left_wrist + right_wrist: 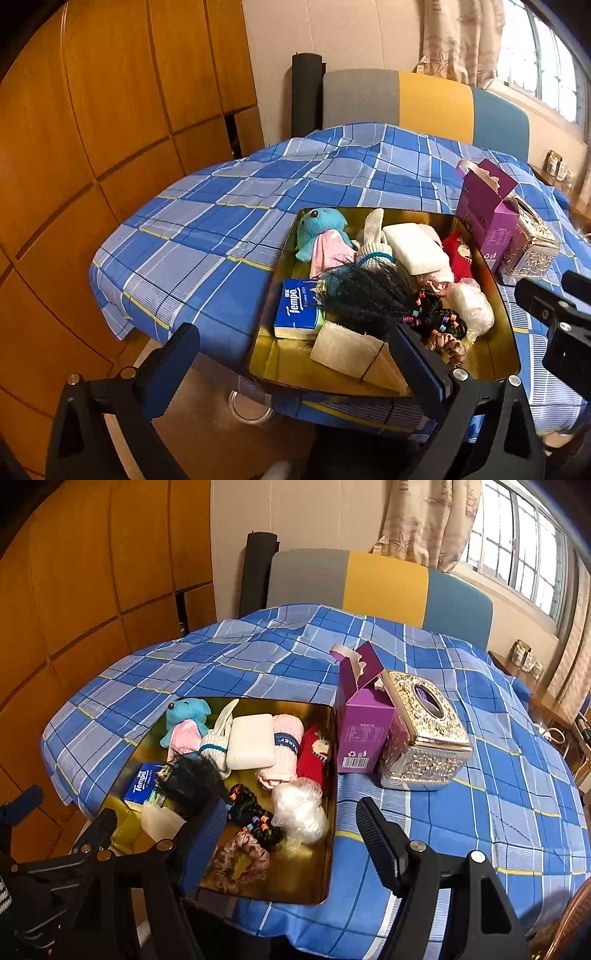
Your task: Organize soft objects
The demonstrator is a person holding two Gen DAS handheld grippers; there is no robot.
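A gold tray sits on the blue plaid cloth and holds soft things: a blue plush toy, a white pack, a pink towel, a red sock, a Tempo tissue pack, a black wig, hair ties and a brown scrunchie. My left gripper is open and empty at the tray's near edge. My right gripper is open and empty over the tray's near right corner.
A purple carton and a silver tissue box stand right of the tray. A striped chair back is behind the table. Wooden wardrobe doors fill the left. A clear tape roll lies on the floor.
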